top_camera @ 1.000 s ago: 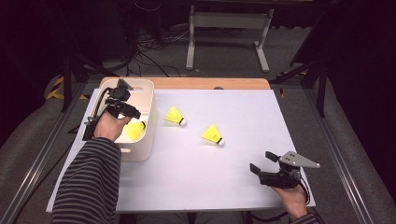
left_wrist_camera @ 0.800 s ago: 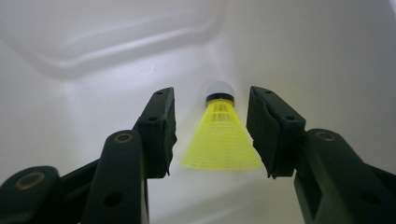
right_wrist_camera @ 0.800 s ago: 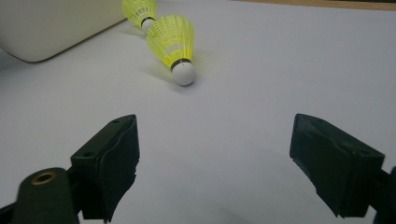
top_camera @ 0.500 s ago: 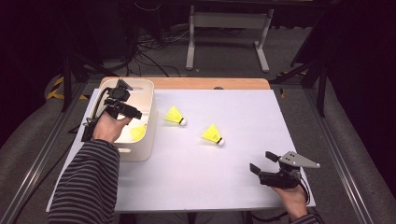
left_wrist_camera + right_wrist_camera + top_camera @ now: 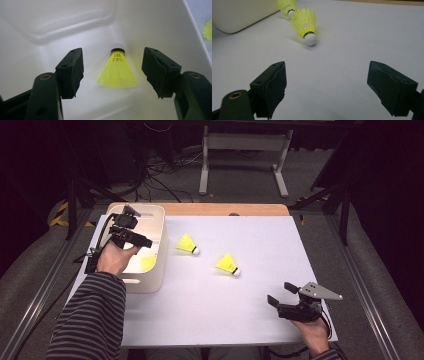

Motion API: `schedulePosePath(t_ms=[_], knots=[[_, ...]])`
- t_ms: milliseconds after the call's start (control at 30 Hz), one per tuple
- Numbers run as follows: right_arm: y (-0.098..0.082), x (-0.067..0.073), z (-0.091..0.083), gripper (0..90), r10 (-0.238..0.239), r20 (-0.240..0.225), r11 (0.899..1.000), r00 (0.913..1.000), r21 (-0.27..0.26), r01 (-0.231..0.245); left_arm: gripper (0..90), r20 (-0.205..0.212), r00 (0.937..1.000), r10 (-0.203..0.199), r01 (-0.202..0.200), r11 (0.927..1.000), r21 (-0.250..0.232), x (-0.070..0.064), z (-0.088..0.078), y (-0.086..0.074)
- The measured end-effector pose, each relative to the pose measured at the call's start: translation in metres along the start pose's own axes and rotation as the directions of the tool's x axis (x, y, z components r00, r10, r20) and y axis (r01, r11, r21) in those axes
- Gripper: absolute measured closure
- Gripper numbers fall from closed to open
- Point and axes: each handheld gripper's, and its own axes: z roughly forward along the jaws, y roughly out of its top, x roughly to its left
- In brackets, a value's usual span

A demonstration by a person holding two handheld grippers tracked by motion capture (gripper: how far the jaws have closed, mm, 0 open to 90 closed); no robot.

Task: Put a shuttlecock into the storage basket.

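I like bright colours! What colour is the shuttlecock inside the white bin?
The shuttlecock has a bright yellow skirt with a black band at its tip, clearest in the left gripper view.

A white table (image 5: 260, 305) carries a bin (image 5: 150, 282) and two shuttlecocks (image 5: 187, 244) (image 5: 227, 264).

Our left sleeve (image 5: 92, 320) striped grey and black at lower left, our left gripper (image 5: 113, 71) with matte black jaws and brass-ringed screw holes, our right gripper (image 5: 282, 294) black, grey three-cornered plate on top, lower right
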Motion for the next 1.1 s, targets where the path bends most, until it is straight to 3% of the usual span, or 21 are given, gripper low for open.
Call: schedulePosePath(t_ms=[700, 1100], knots=[[0.0, 0.0, 0.0, 16.3, 0.0, 0.001, 1.0, 1.0, 0.001, 0.0, 35.4, 0.016, 0.9998, 0.014, -0.013, 0.9986, -0.051, -0.006, -0.019, -0.006], [0.0, 0.0, 0.0, 16.2, 0.002, -0.001, 1.0, 1.0, -0.003, -0.002, 35.6, 0.025, 0.9986, 0.047, -0.046, 0.9971, -0.06, -0.018, -0.027, -0.004]])
